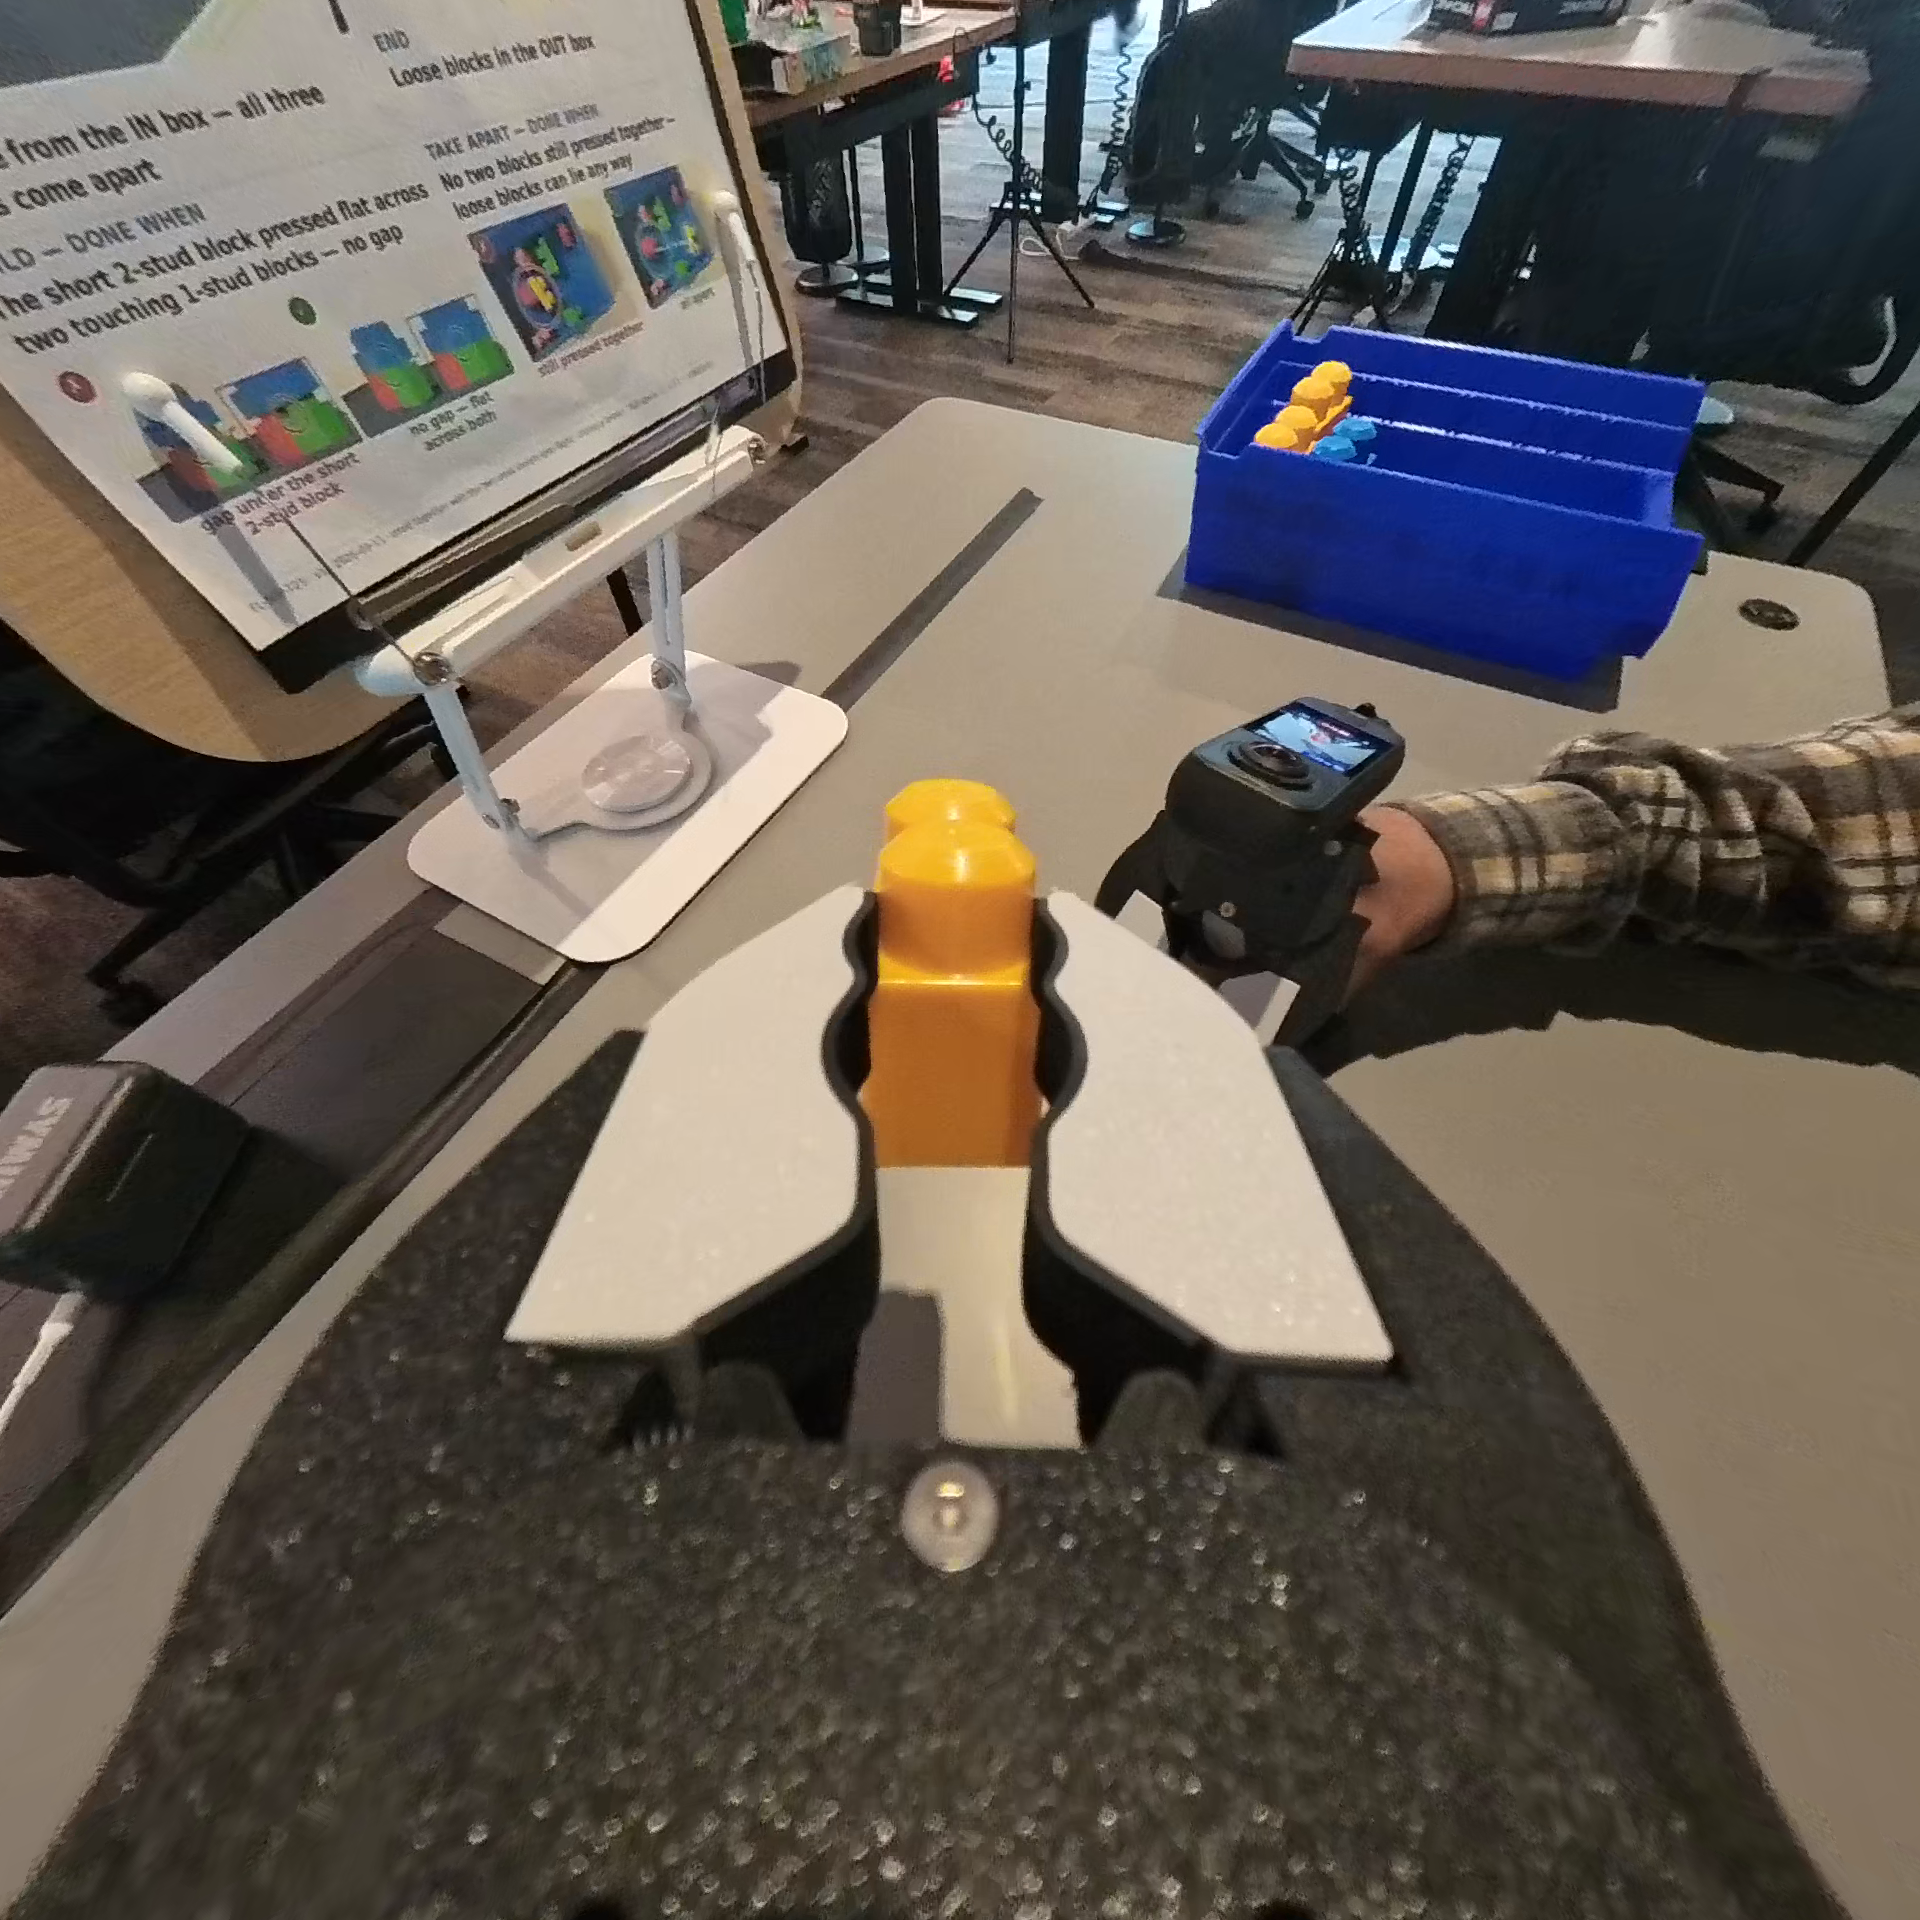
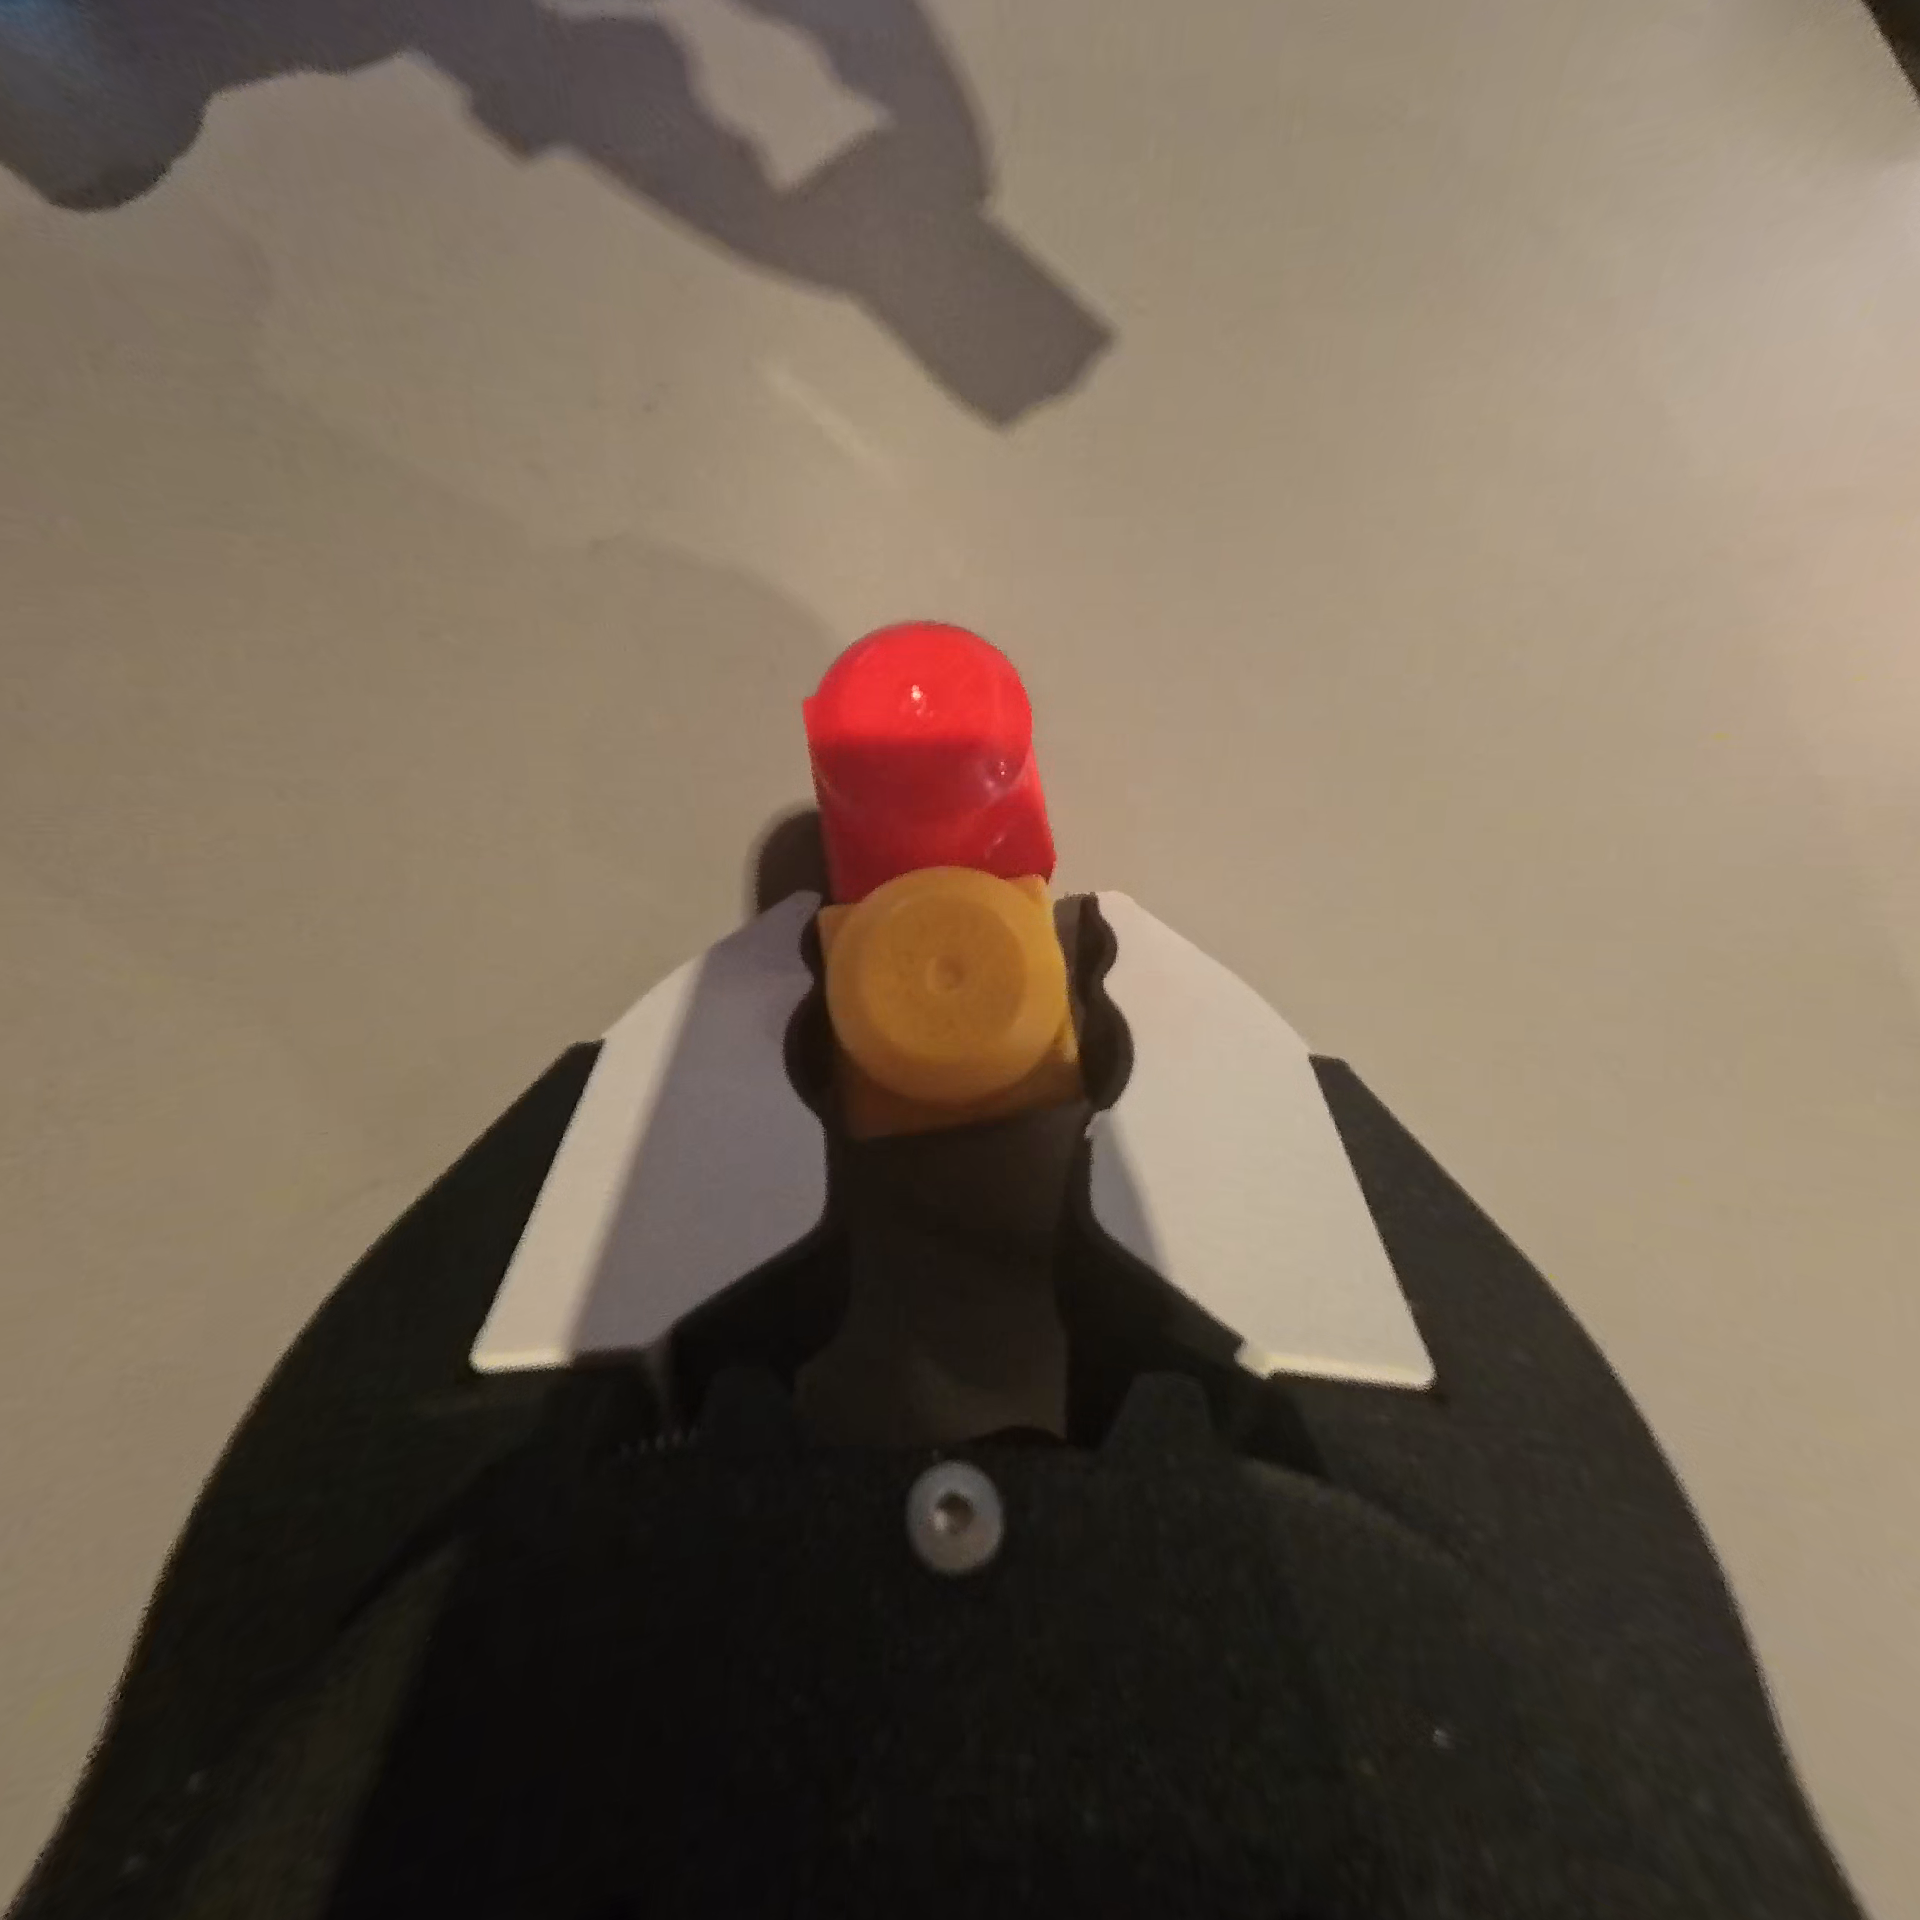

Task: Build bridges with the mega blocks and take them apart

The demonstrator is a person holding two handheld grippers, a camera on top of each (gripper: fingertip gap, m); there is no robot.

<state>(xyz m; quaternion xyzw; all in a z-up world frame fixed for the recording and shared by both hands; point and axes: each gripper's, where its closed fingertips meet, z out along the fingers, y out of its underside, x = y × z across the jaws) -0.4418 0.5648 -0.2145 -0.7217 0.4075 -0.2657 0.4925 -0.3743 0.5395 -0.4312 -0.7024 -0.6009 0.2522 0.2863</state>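
My left gripper (image 1: pixel 956 920) is shut on an orange two-stud block (image 1: pixel 951 1049) and holds it studs-up above the grey table (image 1: pixel 1558 1299). My right gripper (image 2: pixel 948 920) points down at the table (image 2: pixel 416 520) and is shut on an orange one-stud block (image 2: pixel 945 997). A red one-stud block (image 2: pixel 920 758) stands right beyond it, touching it, studs up. The right gripper also shows in the left wrist view (image 1: pixel 1236 935), held by a hand in a plaid sleeve (image 1: pixel 1662 831); its blocks are hidden there.
A blue bin (image 1: pixel 1455 520) at the far right of the table holds yellow blocks (image 1: pixel 1309 405) and blue blocks (image 1: pixel 1345 442). An instruction sheet on a white stand (image 1: pixel 623 810) is at the far left. A black box (image 1: pixel 104 1174) sits at the left edge. The gap from one gripper's tips to the other's is roughly 25 cm.
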